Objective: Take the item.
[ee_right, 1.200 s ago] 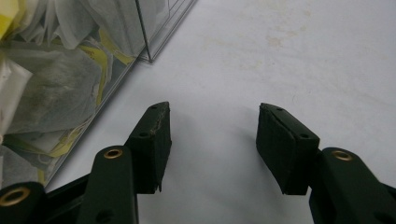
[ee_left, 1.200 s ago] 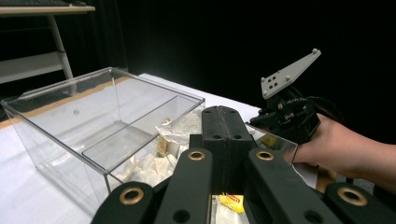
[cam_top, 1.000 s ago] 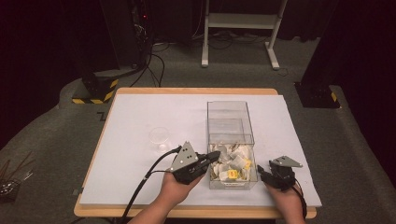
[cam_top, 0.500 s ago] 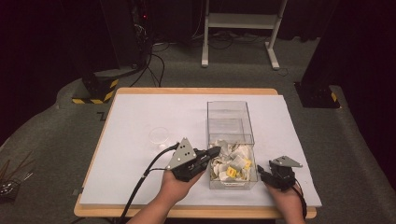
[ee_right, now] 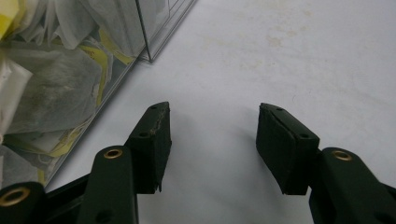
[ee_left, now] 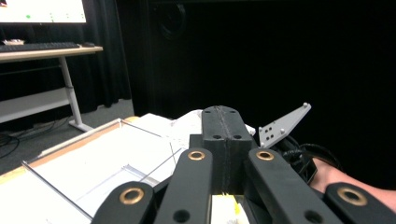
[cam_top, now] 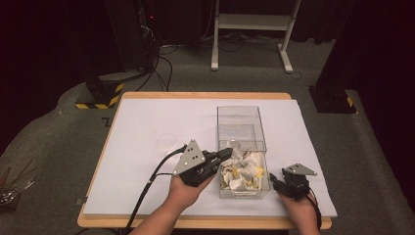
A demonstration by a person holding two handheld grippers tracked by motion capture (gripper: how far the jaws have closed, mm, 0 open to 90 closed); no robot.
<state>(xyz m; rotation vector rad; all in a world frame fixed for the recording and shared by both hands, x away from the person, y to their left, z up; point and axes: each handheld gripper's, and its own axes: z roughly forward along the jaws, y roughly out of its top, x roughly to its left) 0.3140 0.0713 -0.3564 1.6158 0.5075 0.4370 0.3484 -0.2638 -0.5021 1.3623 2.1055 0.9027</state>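
Tea bags [cam_top: 243,171] fill the near end of the clear box [cam_top: 238,115], mid-table in the high view. Left gripper [cam_top: 226,154] hangs over the box's left wall, jaws pressed together; right gripper [cam_top: 274,182] rests on the white sheet [cam_top: 147,122] just right of the box.

Left gripper view: jaws shut, a yellow-white scrap [ee_left: 223,205] showing below them; whether it is pinched, cannot tell.

Right gripper view: jaws spread, nothing between, bags [ee_right: 51,88] at left behind the wall.

Judgement: bags are light, soft, tearable; pinch a paper edge or tag.
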